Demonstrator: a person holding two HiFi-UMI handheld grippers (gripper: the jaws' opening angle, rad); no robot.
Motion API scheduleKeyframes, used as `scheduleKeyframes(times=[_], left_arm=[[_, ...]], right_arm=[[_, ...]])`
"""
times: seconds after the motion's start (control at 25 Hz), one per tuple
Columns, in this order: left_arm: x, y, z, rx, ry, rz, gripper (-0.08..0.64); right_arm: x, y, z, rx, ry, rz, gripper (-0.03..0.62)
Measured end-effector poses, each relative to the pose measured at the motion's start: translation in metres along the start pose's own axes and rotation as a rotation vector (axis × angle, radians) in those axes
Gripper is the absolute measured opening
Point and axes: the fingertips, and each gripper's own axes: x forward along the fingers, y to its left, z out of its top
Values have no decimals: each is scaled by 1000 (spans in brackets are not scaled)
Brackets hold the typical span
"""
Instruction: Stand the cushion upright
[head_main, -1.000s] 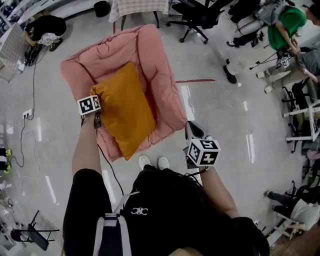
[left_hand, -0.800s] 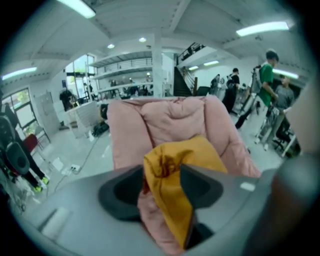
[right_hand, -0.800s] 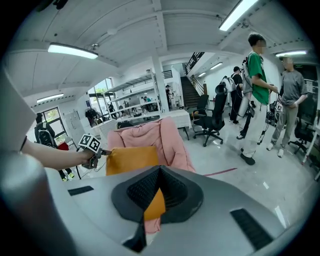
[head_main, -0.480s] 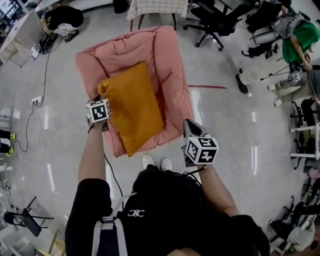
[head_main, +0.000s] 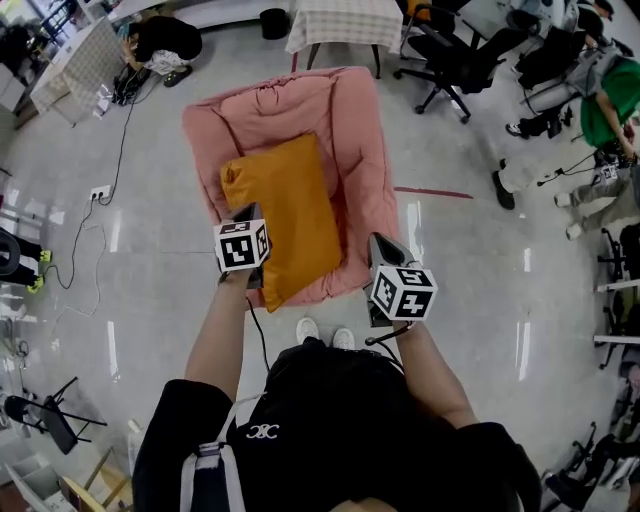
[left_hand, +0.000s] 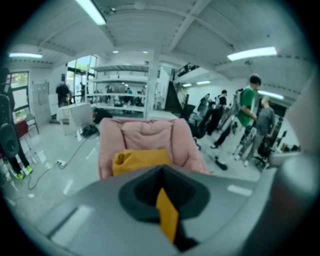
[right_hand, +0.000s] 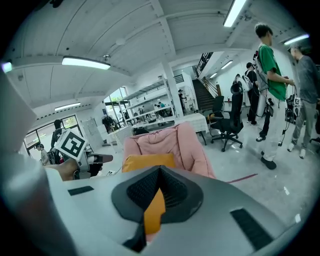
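Lying on the pink armchair (head_main: 352, 115) at upper centre, the orange cushion (head_main: 285, 210) may simply slide. The left gripper (left_hand: 161, 174) jaws have just closed on nothing and the right gripper (right_hand: 160, 172) jaws are pressed together too, so neither grips it.

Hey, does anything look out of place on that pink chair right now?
Yes. The orange cushion lies flat and skewed on the seat of the pink chair, its near corner poking past the front edge, not standing against the backrest.
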Motion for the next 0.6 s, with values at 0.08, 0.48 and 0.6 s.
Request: scheduleKeyframes(times=[0.08, 0.48, 0.6], left_arm=[[-14, -25, 1, 6, -11, -33, -2], [-86, -152, 21, 75, -100, -222, -2], [-88, -167, 26, 86, -118, -236, -2]], right_arm=[[0, 4, 2, -4, -10, 12, -8], [-16, 7, 12, -73, -68, 16, -8], [-21, 7, 17, -95, -85, 4, -8]])
